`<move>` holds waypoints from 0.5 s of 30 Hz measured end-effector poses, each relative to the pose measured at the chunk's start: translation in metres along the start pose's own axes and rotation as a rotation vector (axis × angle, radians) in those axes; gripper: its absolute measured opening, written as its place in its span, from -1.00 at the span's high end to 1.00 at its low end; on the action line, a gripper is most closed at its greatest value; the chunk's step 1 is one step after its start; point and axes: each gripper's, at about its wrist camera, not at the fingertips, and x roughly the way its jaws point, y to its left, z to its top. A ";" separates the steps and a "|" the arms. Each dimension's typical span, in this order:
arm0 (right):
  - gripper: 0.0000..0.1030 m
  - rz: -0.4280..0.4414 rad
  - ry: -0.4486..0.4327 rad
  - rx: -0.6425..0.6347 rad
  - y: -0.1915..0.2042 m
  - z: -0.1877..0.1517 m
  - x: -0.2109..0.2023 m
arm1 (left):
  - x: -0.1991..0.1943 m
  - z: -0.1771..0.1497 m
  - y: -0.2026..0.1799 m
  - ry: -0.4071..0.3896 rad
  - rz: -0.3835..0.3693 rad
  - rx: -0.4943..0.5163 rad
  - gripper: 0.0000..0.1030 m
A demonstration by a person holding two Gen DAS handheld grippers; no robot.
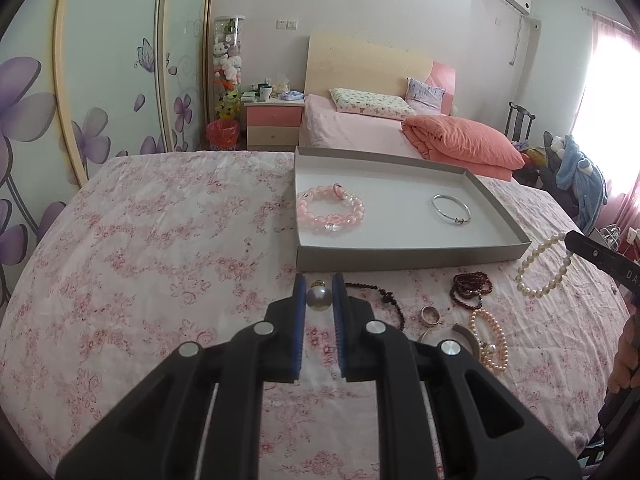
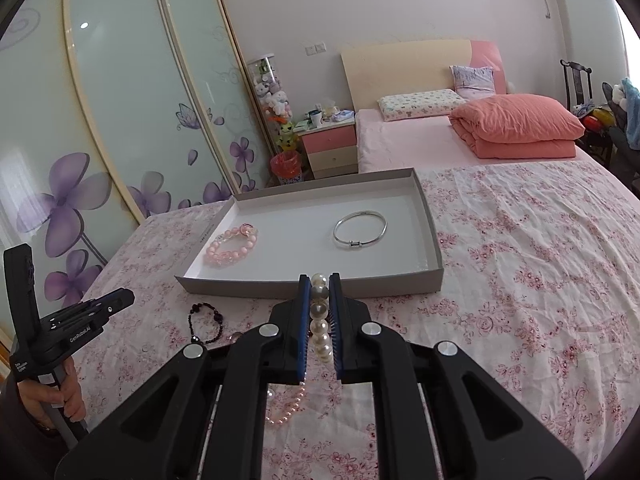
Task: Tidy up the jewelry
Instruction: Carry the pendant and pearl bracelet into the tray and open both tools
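A shallow grey-white box tray lies on the floral bedspread. In it are a pink bead bracelet and a silver bangle. My left gripper is shut on a grey pearl pendant, just in front of the tray. My right gripper is shut on a white pearl bracelet, held above the bedspread near the tray's front wall; the bracelet also shows in the left wrist view.
On the bedspread lie a dark bead bracelet, a dark red bead strand, a ring, a pink pearl strand and a metal cuff. A bed with an orange quilt stands behind.
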 end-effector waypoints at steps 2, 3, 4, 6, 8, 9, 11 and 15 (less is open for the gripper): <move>0.80 0.003 -0.010 -0.005 0.003 0.001 -0.002 | -0.002 0.002 -0.003 -0.010 -0.005 0.004 0.73; 0.80 0.004 -0.013 -0.009 0.004 0.001 -0.003 | -0.003 0.003 -0.005 -0.014 -0.007 0.006 0.73; 0.80 0.006 -0.020 -0.015 0.006 0.001 -0.005 | -0.004 0.004 -0.007 -0.019 -0.011 0.009 0.73; 0.80 0.005 -0.031 -0.027 0.010 0.002 -0.007 | -0.006 0.006 -0.010 -0.029 -0.018 0.015 0.73; 0.80 0.005 -0.041 -0.034 0.012 0.003 -0.010 | -0.009 0.009 -0.016 -0.040 -0.026 0.022 0.73; 0.80 0.007 -0.048 -0.035 0.013 0.004 -0.011 | -0.010 0.010 -0.017 -0.044 -0.029 0.024 0.73; 0.80 0.013 -0.059 -0.035 0.014 0.005 -0.013 | -0.011 0.013 -0.022 -0.052 -0.036 0.029 0.73; 0.80 0.019 -0.079 -0.039 0.017 0.009 -0.016 | -0.014 0.022 -0.031 -0.077 -0.045 0.041 0.73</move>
